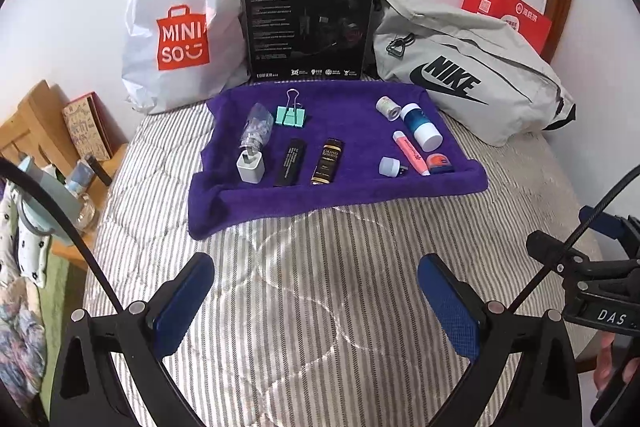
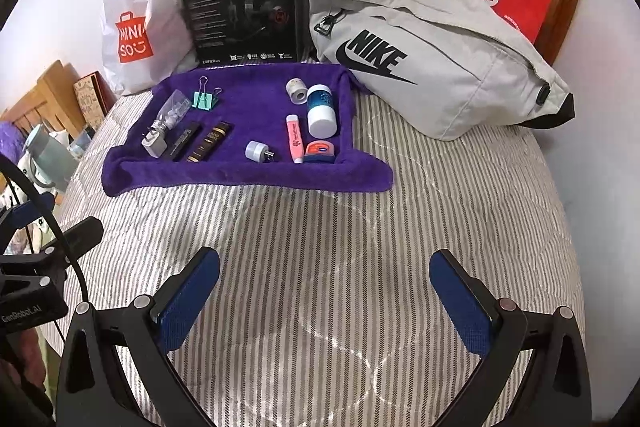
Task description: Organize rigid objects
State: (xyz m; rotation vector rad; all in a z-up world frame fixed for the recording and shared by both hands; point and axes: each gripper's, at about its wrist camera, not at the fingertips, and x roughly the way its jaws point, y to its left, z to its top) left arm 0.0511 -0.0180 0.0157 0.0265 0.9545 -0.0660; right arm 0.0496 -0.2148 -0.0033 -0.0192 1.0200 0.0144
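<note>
Two pairs of tongs hang over a striped bed (image 1: 320, 287), both spread wide and grasping nothing: the left tongs (image 1: 316, 307) fill the bottom of the left wrist view, the right tongs (image 2: 324, 303) the bottom of the right wrist view. Well ahead of them, in the middle of each frame, a purple towel (image 1: 332, 195) lies on the bed and carries the small hard things. On its left part stand a white charger plug (image 1: 251, 166) touching a clear plastic bottle (image 1: 256, 127), a mint binder clip (image 1: 291, 115) just beside that bottle, then a black tube (image 1: 291, 163) and a dark brown tube with gold lettering (image 1: 328, 161) lying side by side but apart. On its right part are a small white roll (image 1: 388, 108), a blue jar with a white lid (image 1: 421, 127) near it, a pink highlighter (image 1: 410, 151), a small round orange tin (image 1: 439, 163) touching the highlighter's near end, and a little white adapter (image 1: 392, 166). Behind the towel, along the wall in the upper part of the frame, stand a white shopping bag (image 1: 180, 27), a black box (image 1: 308, 23), a grey sports bag (image 1: 468, 67) and a red paper bag (image 1: 508, 11).
</note>
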